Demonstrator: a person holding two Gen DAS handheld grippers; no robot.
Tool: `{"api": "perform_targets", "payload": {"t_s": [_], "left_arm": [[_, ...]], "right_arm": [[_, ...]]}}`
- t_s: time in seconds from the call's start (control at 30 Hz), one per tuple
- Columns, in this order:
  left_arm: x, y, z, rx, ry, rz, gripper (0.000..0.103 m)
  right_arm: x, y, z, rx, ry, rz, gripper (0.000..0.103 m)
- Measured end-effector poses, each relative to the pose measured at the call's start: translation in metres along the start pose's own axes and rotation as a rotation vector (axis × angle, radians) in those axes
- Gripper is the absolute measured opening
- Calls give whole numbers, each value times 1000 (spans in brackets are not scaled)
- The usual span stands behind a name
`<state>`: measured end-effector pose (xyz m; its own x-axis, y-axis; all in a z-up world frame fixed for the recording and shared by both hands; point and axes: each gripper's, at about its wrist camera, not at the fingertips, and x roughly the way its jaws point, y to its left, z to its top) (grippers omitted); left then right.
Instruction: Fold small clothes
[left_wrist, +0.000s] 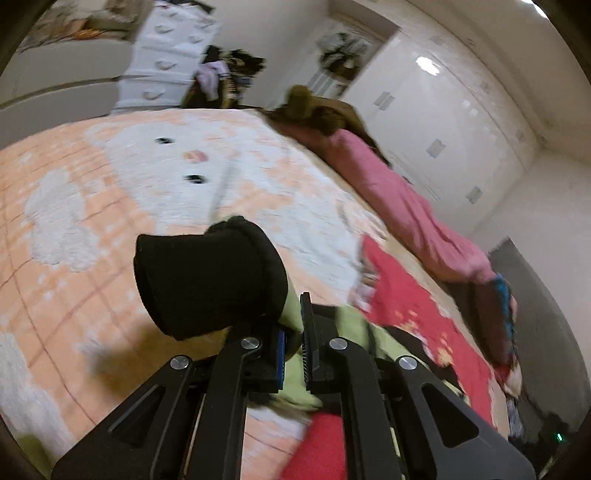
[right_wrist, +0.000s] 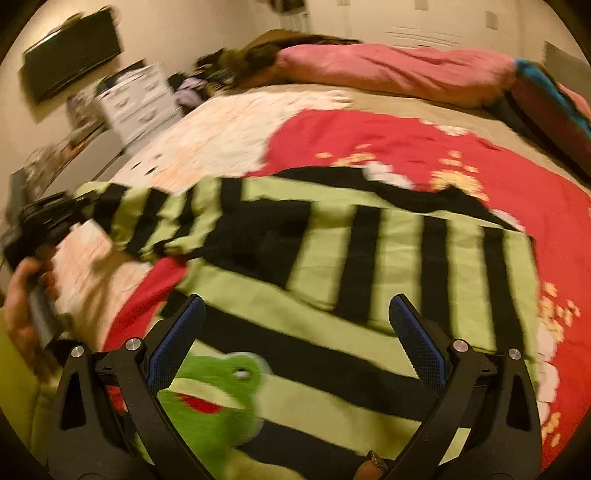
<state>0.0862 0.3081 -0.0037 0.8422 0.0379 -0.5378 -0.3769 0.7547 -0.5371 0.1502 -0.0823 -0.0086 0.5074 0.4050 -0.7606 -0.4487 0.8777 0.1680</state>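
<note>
Warm indoor light, ceiling glare on wardrobe (left_wrist: 428, 66), heavy motion blur, fisheye warp w/ dark corners.

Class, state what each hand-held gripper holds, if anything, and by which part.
Left hand-held gripper: striped sweater, by its sleeve near the black cuff. Right hand-held gripper: nothing.

Left tongs (left_wrist: 295, 332) clamped, right tongs (right_wrist: 295, 325) spread

My sweater (right_wrist: 332, 258) is lime green with black stripes and a green frog patch (right_wrist: 218, 391); the blanket (right_wrist: 406, 147) is red.
</note>
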Motion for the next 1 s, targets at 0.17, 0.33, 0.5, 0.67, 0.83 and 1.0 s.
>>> {"api": "perform_targets", "payload": {"t_s": [0.17, 0.33, 0.5, 0.67, 0.83, 1.0], "left_arm": [[-6, -56, -16, 80, 39, -54, 6], [-2, -120, -39, 181, 83, -105, 6], [18, -171, -66, 264, 143, -132, 6], [40, -219, -103, 364, 211, -147, 6], [63, -263, -142, 461, 270, -171, 6], [87, -294, -180, 499, 328, -203, 6]], "right_arm": [[-16, -59, -6, 83, -41, -80, 94], [-27, -115, -16, 194, -82, -100, 94], [-32, -151, -22, 244, -111, -120, 94], [-29, -173, -26, 270, -106, -110, 94], [-29, -188, -29, 287, -109, -112, 94], [-33, -213, -35, 376, -119, -117, 94]]}}
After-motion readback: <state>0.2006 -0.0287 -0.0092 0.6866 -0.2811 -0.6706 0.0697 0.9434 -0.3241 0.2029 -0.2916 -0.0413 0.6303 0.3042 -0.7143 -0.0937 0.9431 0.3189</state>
